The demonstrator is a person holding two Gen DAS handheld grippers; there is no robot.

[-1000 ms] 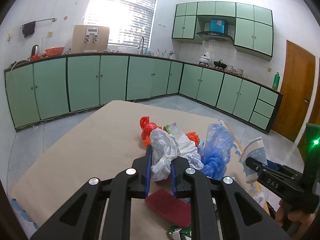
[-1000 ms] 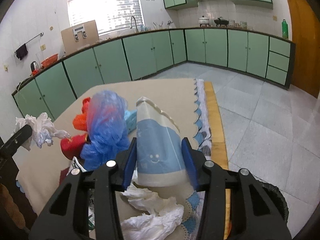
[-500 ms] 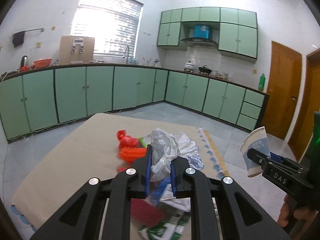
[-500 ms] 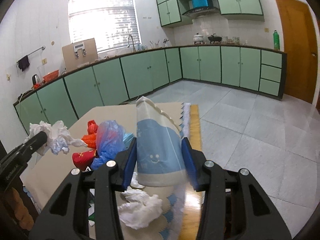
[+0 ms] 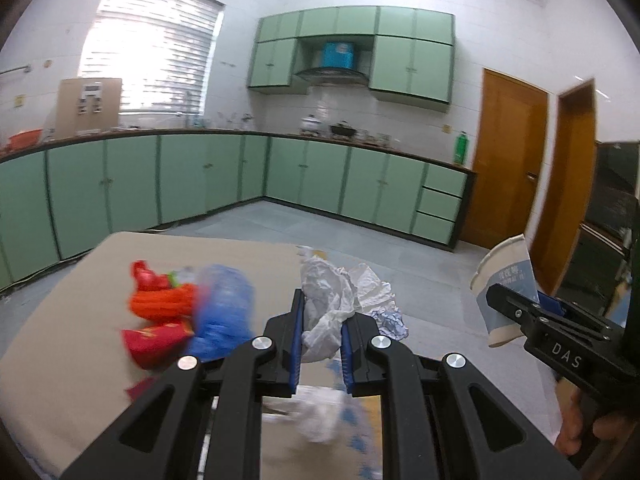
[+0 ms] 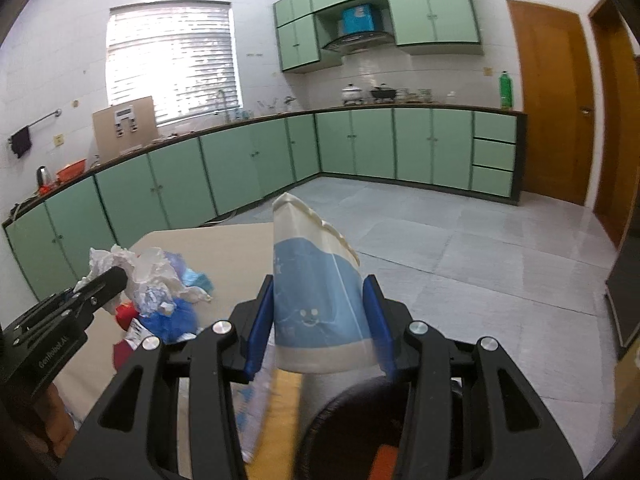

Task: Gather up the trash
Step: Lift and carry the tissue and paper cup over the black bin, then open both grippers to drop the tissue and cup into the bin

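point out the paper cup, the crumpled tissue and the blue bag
paper cup (image 6: 320,304), right wrist view, blue printed side
crumpled tissue (image 5: 326,304), left wrist view, wad between the pads
blue bag (image 5: 224,312), left wrist view, bulging middle

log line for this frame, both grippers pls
left gripper: shut on crumpled paper | right gripper: shut on paper cup | both loads off table | pile left: red wrappers, blue bag

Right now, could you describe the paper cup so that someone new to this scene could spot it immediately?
Start at the tan table in the green-cabinet kitchen, with its heap of crumpled trash. Off the table's right edge, the right gripper holds the paper cup above the floor. Unlike the wadded tissue and bags, it is a smooth blue-and-white cup with a smiley face.
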